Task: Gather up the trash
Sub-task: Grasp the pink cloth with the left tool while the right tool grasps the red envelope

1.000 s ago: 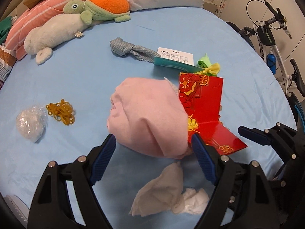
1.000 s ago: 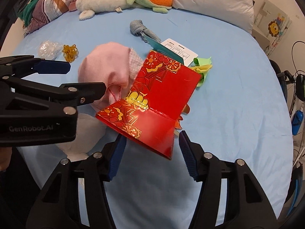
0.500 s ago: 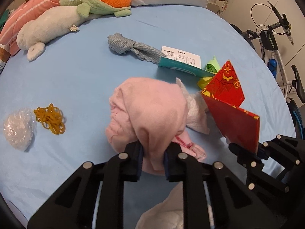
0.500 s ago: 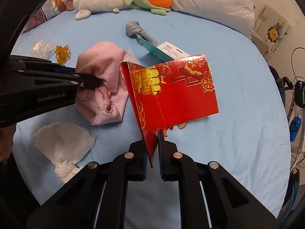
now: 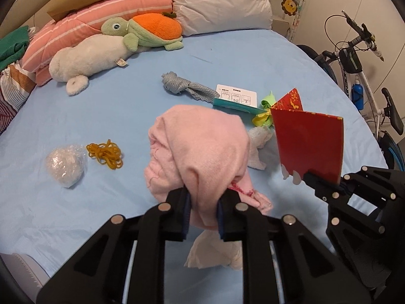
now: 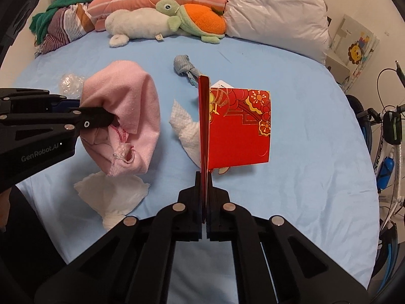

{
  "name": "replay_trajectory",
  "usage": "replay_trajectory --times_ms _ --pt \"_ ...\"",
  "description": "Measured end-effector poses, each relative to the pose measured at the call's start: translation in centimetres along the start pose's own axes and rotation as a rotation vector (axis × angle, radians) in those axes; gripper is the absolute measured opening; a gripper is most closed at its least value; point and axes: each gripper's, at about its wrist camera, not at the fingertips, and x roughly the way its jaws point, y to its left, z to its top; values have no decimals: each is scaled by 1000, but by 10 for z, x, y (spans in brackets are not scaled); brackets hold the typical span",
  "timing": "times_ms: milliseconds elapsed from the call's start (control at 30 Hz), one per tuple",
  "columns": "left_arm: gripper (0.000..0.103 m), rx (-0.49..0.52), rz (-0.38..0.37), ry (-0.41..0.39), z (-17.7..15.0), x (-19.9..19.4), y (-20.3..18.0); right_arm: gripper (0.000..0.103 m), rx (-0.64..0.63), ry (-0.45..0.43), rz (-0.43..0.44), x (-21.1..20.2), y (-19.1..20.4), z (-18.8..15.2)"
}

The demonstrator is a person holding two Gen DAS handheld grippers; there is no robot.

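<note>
My left gripper (image 5: 202, 200) is shut on a pink cloth (image 5: 205, 147) and holds it lifted above the blue bed sheet; it also shows in the right wrist view (image 6: 126, 111). My right gripper (image 6: 205, 179) is shut on a red and gold folded envelope (image 6: 238, 131) and holds it upright above the bed; the envelope also shows in the left wrist view (image 5: 311, 144). White crumpled tissues lie below the cloth (image 6: 114, 197) and beside the envelope (image 6: 187, 131).
On the bed lie a grey knotted cloth (image 5: 182, 86), a teal and white leaflet (image 5: 235, 98), a green and yellow wrapper (image 5: 265, 111), rubber bands (image 5: 106, 152) and a plastic wad (image 5: 65, 164). Plush toys (image 5: 101, 53) and pillows lie at the head. A bicycle (image 5: 359, 71) stands to the right.
Both grippers went from open to shut, the left on the pink cloth and the right on the red envelope. Both things have been lifted off the bed, uncovering tissues.
</note>
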Motion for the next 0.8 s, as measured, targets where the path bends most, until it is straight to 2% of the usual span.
replay_trajectory --times_ms 333,567,800 --pt "17 -24 44 -97 -25 -74 12 1 -29 -78 9 -63 29 -5" --pt "17 -62 98 -135 -61 -122 29 1 -69 -116 49 -100 64 -15" --pt "17 -141 170 -169 -101 -169 59 1 -144 -169 116 -131 111 -19"
